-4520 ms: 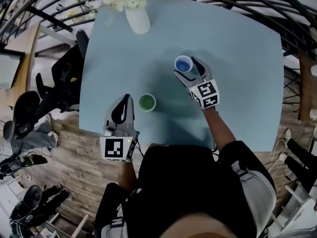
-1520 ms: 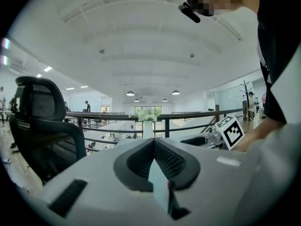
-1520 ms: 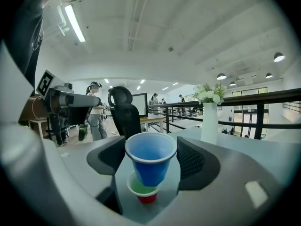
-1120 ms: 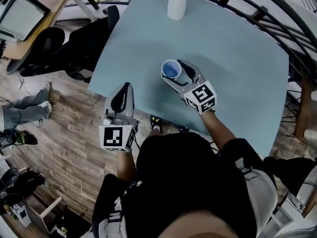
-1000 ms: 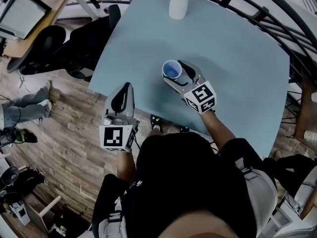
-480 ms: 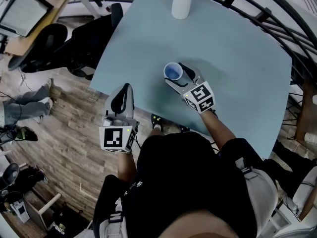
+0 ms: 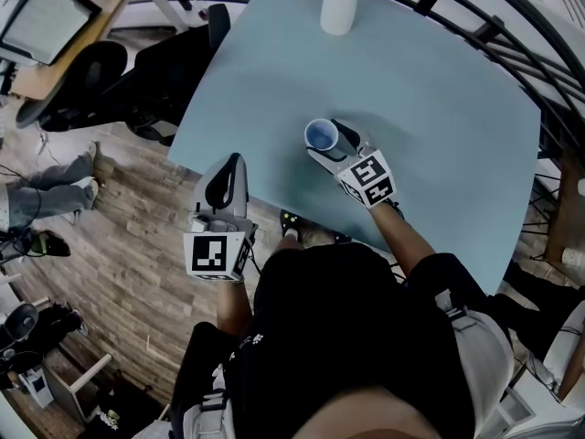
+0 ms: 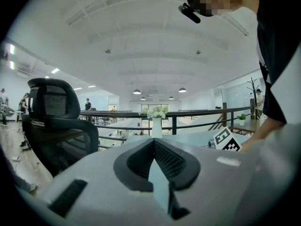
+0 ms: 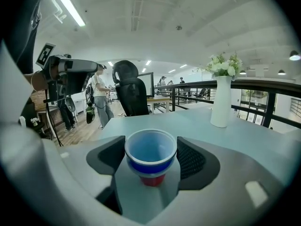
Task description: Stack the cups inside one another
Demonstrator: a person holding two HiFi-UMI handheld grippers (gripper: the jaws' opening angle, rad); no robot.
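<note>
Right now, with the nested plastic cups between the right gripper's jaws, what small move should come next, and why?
Probably lower the right gripper until the nested plastic cups stand on the pale blue table. The blue cup already sits inside the others, red at the bottom, the jaws grip the stack, and no loose cup shows.

I am counting two grippers: one left gripper point(image 7: 232, 161) and one right gripper point(image 7: 327, 133). I am counting two cups in plain sight: one blue cup point(image 9: 150, 150) and one red cup point(image 9: 153, 179). I am logging one vase point(image 7: 338, 7) and one table point(image 7: 439, 108).
</note>
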